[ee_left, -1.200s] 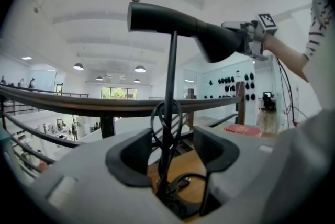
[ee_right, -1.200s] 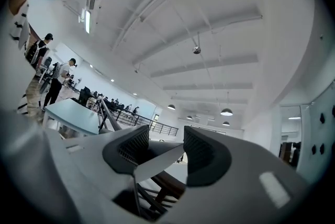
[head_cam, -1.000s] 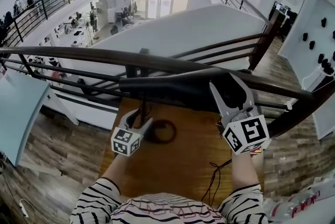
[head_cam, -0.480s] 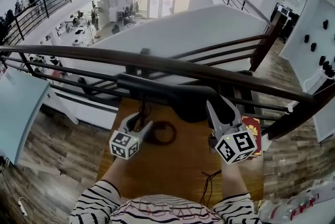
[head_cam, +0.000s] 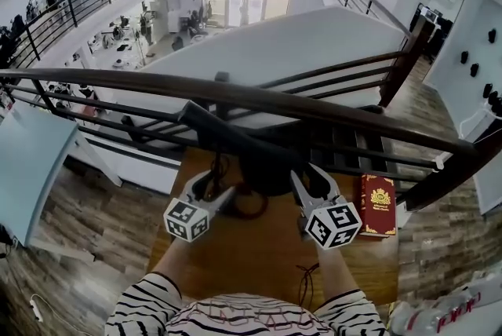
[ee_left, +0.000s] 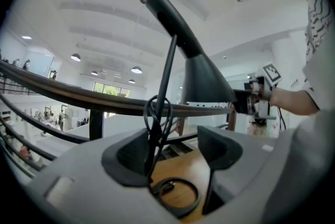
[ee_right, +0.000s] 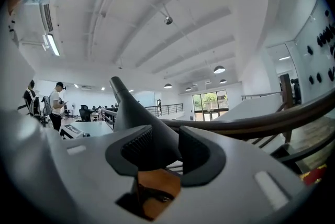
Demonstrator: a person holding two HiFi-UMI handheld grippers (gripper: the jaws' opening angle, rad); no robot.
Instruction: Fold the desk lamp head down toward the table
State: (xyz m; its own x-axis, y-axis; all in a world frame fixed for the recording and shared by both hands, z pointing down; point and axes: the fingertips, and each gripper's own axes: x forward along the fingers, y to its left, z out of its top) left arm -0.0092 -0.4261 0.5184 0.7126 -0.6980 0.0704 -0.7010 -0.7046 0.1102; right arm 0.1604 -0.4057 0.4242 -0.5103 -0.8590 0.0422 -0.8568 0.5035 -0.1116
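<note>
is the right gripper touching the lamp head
Touching. In the right gripper view the right gripper has the lamp head between its jaws, both pressing on it; they have just been closing.

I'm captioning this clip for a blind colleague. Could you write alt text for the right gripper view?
The right gripper, whose jaws have just been closing, clamps the dark cone of the desk lamp head between its pads. Behind it runs a dark wooden handrail, with a bright, white-ceilinged office hall beyond.
</note>
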